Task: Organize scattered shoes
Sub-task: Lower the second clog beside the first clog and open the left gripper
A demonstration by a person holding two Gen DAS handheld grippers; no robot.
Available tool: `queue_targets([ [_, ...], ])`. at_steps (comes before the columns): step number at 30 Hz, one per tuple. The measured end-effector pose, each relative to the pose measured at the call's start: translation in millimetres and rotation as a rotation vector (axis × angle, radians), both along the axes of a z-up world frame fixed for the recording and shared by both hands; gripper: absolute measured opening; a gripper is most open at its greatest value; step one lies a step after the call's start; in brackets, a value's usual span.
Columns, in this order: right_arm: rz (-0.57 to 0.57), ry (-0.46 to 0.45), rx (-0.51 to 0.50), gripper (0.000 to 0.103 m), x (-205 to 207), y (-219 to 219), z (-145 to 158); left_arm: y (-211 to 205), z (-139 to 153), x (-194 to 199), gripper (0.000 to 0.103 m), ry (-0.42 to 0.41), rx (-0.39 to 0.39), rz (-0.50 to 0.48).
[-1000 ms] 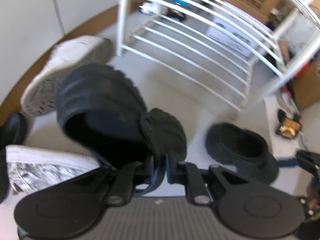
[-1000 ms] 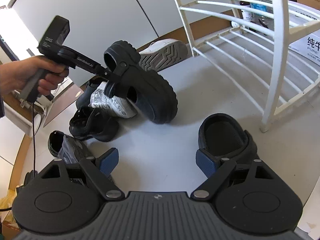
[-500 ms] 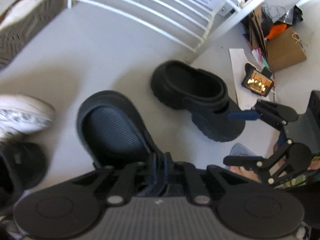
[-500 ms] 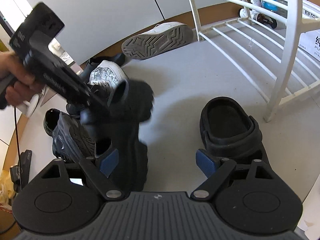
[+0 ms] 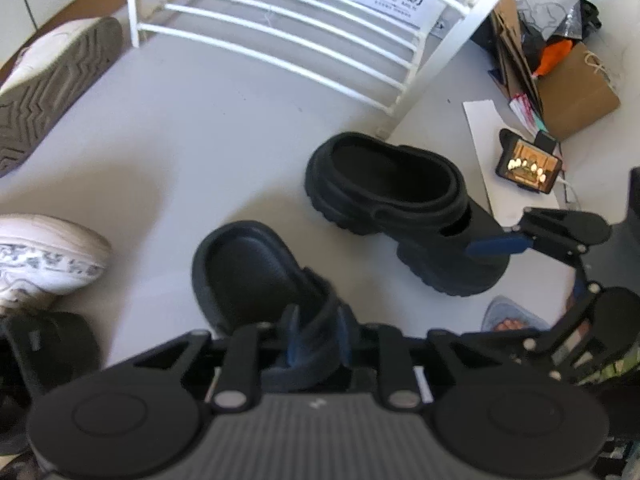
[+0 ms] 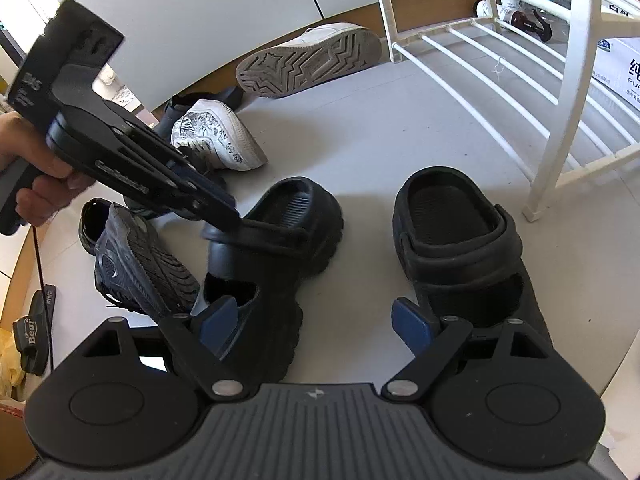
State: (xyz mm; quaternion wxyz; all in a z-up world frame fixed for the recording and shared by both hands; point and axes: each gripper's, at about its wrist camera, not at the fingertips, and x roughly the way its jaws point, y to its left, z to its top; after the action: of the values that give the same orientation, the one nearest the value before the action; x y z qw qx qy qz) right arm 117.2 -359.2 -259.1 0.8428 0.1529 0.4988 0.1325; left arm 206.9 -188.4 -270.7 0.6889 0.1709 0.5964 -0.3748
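Note:
Two black clogs stand side by side on the grey floor. My left gripper [image 6: 226,216] is shut on the heel strap of the left clog [image 6: 280,240], whose sole rests on the floor. In the left wrist view that strap sits between my left gripper's [image 5: 316,332] fingers, and the clog [image 5: 248,272] stretches ahead. The second clog [image 6: 452,232] [image 5: 400,200] stands free to its right, near the white rack's leg. My right gripper [image 6: 316,322] hangs open just behind both clogs, holding nothing; one blue fingertip [image 5: 496,246] shows by the second clog's toe.
A white shoe rack [image 6: 568,80] stands at right. A white sneaker [image 6: 312,60] lies on its side by the wall. A patterned white sneaker [image 6: 216,136], a dark grey sneaker [image 6: 136,256] and a black shoe [image 6: 90,220] crowd the left. A phone [image 5: 528,166] lies on paper.
The left gripper brought the clog down from mid-air, turned it upright and set it on the floor beside the other clog. The right gripper stayed open, shifting slightly.

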Motion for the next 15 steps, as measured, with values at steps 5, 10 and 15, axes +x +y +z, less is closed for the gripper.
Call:
queue_targets([
  [5, 0.01, 0.009, 0.019, 0.088, 4, 18, -4, 27, 26, -15, 0.036, -0.038, -0.013, 0.046],
  [10, 0.026, 0.001, 0.026, 0.088, 7, 36, -5, 64, 54, -48, 0.051, -0.122, -0.063, 0.129],
  [15, 0.036, 0.005, 0.0, 0.089, 11, 58, -6, 102, 62, -80, 0.058, -0.168, -0.116, 0.254],
])
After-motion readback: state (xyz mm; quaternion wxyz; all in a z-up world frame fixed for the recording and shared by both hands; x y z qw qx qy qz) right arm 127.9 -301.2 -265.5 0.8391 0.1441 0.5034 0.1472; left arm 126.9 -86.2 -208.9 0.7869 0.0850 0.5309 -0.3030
